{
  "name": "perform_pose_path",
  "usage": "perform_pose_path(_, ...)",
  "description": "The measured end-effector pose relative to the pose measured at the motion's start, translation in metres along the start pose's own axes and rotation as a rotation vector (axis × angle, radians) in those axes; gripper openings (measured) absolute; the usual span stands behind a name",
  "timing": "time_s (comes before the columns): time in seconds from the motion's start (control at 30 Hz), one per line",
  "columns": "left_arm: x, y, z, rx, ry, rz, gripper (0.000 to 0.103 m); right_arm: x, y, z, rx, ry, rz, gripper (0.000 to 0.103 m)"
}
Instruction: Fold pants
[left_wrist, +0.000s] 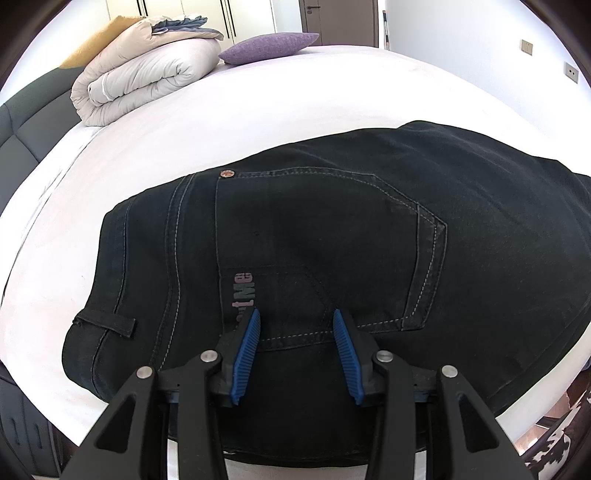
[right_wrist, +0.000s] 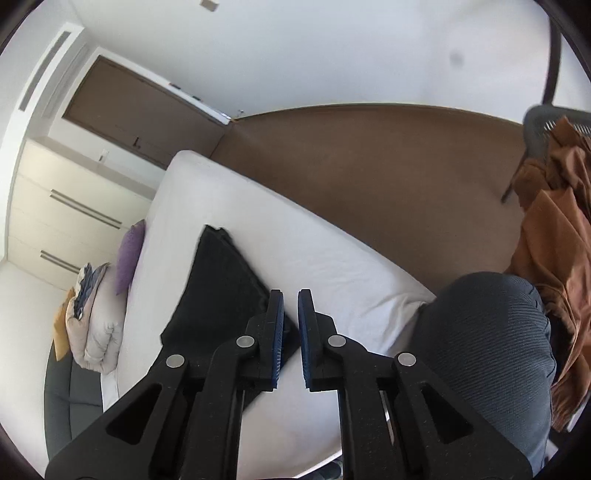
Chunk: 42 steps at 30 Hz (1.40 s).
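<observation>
Dark folded pants (left_wrist: 332, 229) lie on the white bed (left_wrist: 258, 110), back pocket and waistband seams facing up. My left gripper (left_wrist: 296, 314) hangs just above the pocket's near edge, jaws well apart with nothing between them. In the right wrist view the same pants (right_wrist: 221, 280) form a dark folded shape on the bed (right_wrist: 314, 258). My right gripper (right_wrist: 291, 295) is raised above their near corner, with a narrow gap between its blue pads and nothing in it.
A rolled duvet (left_wrist: 140, 74) and a purple pillow (left_wrist: 269, 46) sit at the far end of the bed. A person's knee (right_wrist: 487, 332) is at the bed's edge. An orange cloth (right_wrist: 554, 221) hangs over a chair on the brown floor (right_wrist: 369, 155).
</observation>
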<state>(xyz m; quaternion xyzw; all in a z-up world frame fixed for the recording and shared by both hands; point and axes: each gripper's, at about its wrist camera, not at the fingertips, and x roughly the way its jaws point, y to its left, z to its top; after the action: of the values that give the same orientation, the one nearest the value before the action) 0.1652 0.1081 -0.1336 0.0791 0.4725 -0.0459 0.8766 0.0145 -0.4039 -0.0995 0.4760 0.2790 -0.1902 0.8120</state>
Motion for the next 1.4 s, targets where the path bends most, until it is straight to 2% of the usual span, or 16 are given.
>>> perform_pose_path(0.07,0.0,0.002,-0.001,-0.005,-0.002,-0.003,0.045,0.009,0.033,-0.013,-0.069,0.109,0.129,0.008)
perform_pose_path(0.1,-0.001,0.003,-0.001,-0.006,-0.003,-0.004,0.045,0.019,0.05,-0.025,-0.09,0.181,0.209,0.013)
perform_pose_path(0.17,-0.002,0.004,-0.001,-0.008,-0.006,-0.006,0.045,0.043,0.084,-0.06,-0.111,0.353,0.36,0.036)
perform_pose_path(0.2,-0.002,0.004,-0.001,-0.008,-0.006,-0.006,0.045,0.055,0.099,-0.081,-0.118,0.425,0.403,0.063)
perform_pose_path(0.23,-0.002,0.004,-0.002,-0.007,-0.007,-0.005,0.045,0.066,0.112,-0.1,-0.124,0.472,0.433,0.069)
perform_pose_path(0.3,-0.002,0.004,-0.002,-0.005,-0.008,-0.003,0.045,0.087,0.13,-0.136,-0.152,0.595,0.466,0.069)
perform_pose_path(0.37,-0.002,0.004,-0.002,-0.007,-0.009,-0.005,0.045,0.109,0.137,-0.165,-0.132,0.707,0.448,0.067)
perform_pose_path(0.4,-0.002,0.004,-0.002,-0.008,-0.009,-0.005,0.045,0.119,0.137,-0.174,-0.102,0.754,0.44,0.064)
perform_pose_path(0.43,-0.002,0.004,-0.002,-0.009,-0.01,-0.005,0.045,0.129,0.137,-0.183,-0.064,0.8,0.441,0.056)
perform_pose_path(0.47,-0.002,0.004,-0.002,-0.009,-0.01,-0.004,0.045,0.137,0.137,-0.19,-0.029,0.837,0.449,0.054)
perform_pose_path(0.97,-0.002,0.004,-0.002,-0.008,-0.01,-0.004,0.045,0.176,0.122,-0.217,0.07,0.84,0.379,0.052)
perform_pose_path(1.17,-0.002,0.003,-0.001,-0.006,-0.01,-0.001,0.045,0.189,0.116,-0.219,0.165,0.822,0.374,0.049)
perform_pose_path(1.23,-0.002,0.003,-0.001,-0.006,-0.01,-0.001,0.045,0.191,0.116,-0.219,0.159,0.819,0.357,0.026)
perform_pose_path(1.27,-0.002,0.003,-0.001,-0.006,-0.01,-0.001,0.045,0.193,0.114,-0.22,0.158,0.819,0.347,0.02)
perform_pose_path(1.3,-0.002,0.003,-0.001,-0.005,-0.01,0.0,0.045,0.194,0.111,-0.22,0.168,0.82,0.341,0.01)
perform_pose_path(1.4,-0.002,0.001,0.0,-0.004,-0.01,0.002,0.045,0.194,0.109,-0.221,0.139,0.818,0.335,0.005)
